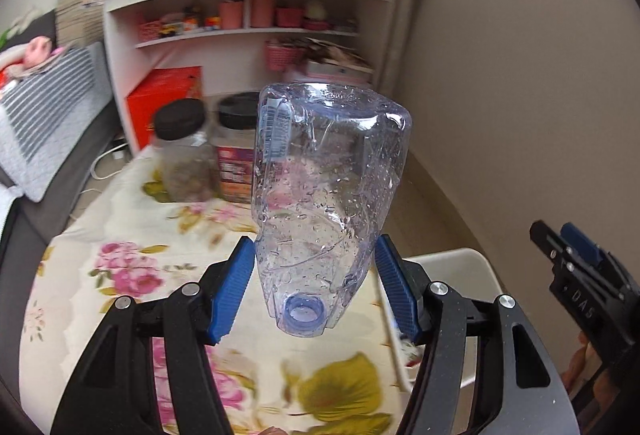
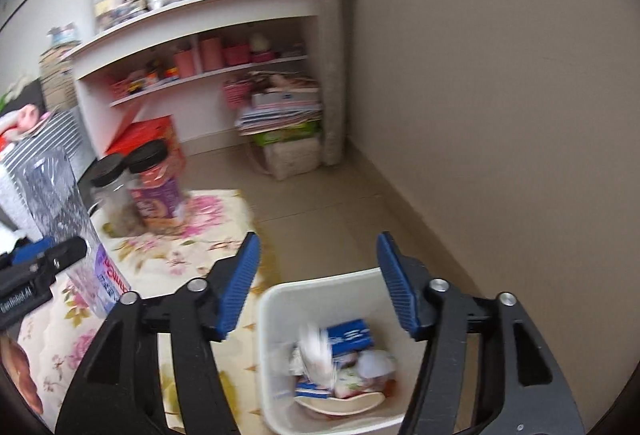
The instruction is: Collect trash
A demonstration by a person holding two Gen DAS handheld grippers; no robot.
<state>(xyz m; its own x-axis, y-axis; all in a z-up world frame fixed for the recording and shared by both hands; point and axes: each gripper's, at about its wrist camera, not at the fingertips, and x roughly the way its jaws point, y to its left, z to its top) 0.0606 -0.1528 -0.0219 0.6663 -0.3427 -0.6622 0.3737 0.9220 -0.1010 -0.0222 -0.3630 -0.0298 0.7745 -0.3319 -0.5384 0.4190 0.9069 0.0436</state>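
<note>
Clamped in my left gripper (image 1: pixel 316 287) is a clear plastic bottle (image 1: pixel 328 191), neck toward me. My right gripper (image 2: pixel 318 283) hangs with jaws apart and empty over the white trash bin (image 2: pixel 272 335) holding wrappers, beside the floral cloth (image 2: pixel 188 247); beyond it stand two black-lidded jars (image 2: pixel 156 187).

- Bottle (image 1: pixel 328 191): clear, glossy plastic, crumpled, wet with droplets.
- Bin (image 2: pixel 280 315): smooth white plastic.
- Floral cover (image 1: pixel 120 275): soft matt cloth.
- Left hand-held gripper (image 1: pixel 316 289): ribbed blue pads, matt black frame.
</note>
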